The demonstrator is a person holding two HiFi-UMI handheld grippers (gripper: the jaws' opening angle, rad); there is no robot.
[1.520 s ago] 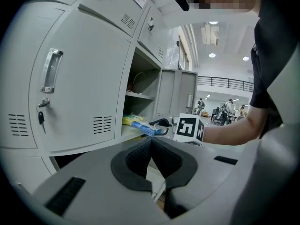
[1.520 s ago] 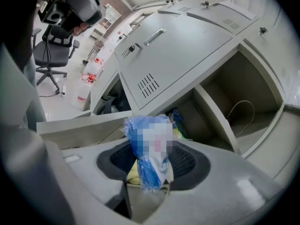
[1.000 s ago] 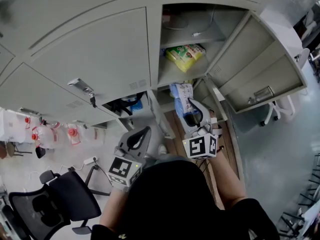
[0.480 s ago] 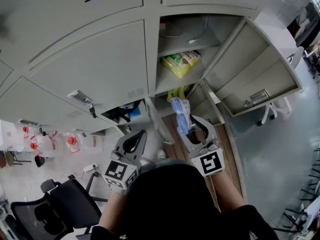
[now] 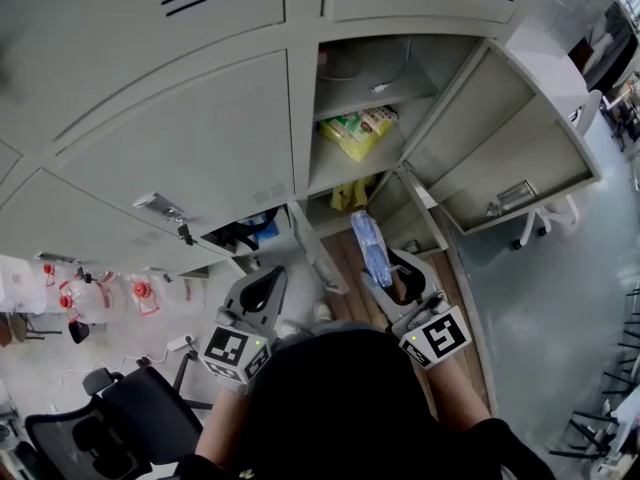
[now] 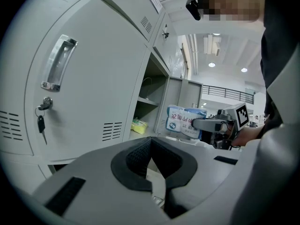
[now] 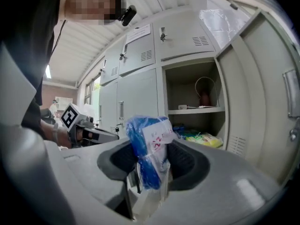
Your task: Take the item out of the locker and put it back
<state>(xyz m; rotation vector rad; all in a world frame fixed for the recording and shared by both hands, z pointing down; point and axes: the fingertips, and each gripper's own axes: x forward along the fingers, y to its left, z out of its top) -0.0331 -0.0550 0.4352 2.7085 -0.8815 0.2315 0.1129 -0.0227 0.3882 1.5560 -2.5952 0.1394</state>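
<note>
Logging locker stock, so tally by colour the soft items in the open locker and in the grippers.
Blue-and-white pack: 1, held in the right gripper
Yellow-green pack: 1, on the middle shelf
Yellow item, kind unclear: 1, below that shelf
Total: 3

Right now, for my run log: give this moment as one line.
right gripper: shut on blue pack, outside locker | left gripper: shut, empty | locker door: open
</note>
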